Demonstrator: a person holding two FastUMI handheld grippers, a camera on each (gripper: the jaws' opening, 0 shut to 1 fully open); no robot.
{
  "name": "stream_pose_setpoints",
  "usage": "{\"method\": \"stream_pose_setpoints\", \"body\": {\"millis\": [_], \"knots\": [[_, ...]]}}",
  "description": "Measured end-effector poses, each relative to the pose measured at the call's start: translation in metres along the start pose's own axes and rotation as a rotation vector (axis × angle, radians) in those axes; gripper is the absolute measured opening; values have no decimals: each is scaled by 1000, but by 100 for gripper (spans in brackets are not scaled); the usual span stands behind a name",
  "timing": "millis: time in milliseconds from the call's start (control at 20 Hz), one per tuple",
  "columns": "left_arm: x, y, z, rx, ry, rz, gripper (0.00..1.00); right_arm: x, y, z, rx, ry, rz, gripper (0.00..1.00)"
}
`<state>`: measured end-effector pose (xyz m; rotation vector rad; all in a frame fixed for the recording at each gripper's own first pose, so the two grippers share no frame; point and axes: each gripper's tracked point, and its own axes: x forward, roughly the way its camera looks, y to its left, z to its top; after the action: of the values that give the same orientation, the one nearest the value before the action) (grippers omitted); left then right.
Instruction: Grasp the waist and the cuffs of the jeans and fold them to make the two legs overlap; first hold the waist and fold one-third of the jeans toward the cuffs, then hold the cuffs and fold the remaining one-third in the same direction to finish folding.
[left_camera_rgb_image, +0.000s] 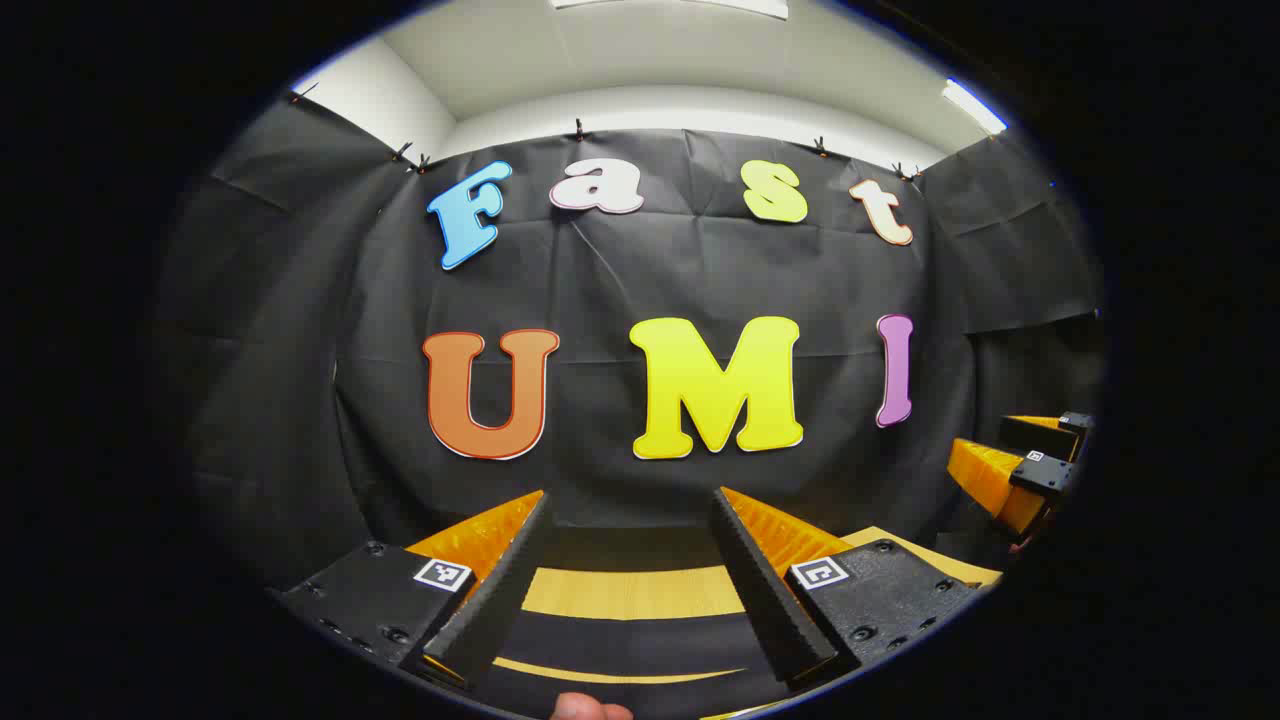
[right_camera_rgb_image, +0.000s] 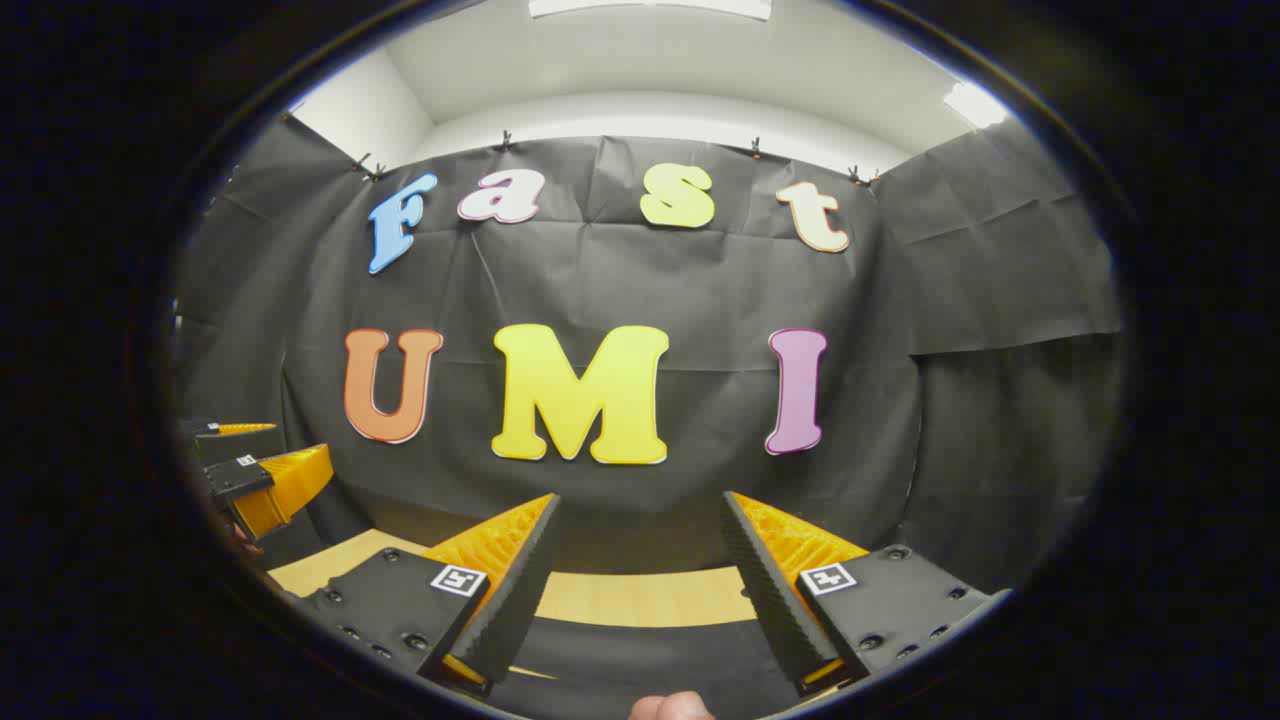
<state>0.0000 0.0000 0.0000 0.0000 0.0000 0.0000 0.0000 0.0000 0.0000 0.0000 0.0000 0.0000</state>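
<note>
My left gripper (left_camera_rgb_image: 628, 498) is held up facing the black back wall, open, with nothing between its fingers. My right gripper (right_camera_rgb_image: 640, 498) is at about the same height, also open and holding nothing. Each one appears in the other's view: the right gripper (left_camera_rgb_image: 1020, 465) at the far right edge, the left gripper (right_camera_rgb_image: 260, 480) at the far left edge, so they are side by side and apart. Low between the fingers lies a dark band (left_camera_rgb_image: 620, 645) on the wooden table (left_camera_rgb_image: 630, 592); I cannot tell whether it is the jeans.
The table's light wood (right_camera_rgb_image: 640, 598) runs up to the black cloth wall (right_camera_rgb_image: 640, 290) right behind it. A fingertip of the hand holding each gripper (left_camera_rgb_image: 590, 708) (right_camera_rgb_image: 672, 706) pokes in at the bottom edge.
</note>
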Motion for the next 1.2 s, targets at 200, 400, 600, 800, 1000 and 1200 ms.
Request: {"method": "stream_pose_setpoints", "body": {"millis": [200,400,600,800,1000,1200], "knots": [[-1,2,-1,10,9,1,100,-2,1,-2,2,4,5,96],[-3,0,-4,0,30,-8,100,0,0,-4,10,6,7,96],[-3,1,-5,5,37,-8,100,3,0,-7,9,14,11,96],[-3,3,-7,-1,53,10,100,6,-13,-11,13,28,-9,96],[2,21,-33,-64,125,44,100,11,-45,-35,53,105,-2,96],[-2,84,-106,-259,313,180,100,8,-125,-116,290,348,-75,96]]}}
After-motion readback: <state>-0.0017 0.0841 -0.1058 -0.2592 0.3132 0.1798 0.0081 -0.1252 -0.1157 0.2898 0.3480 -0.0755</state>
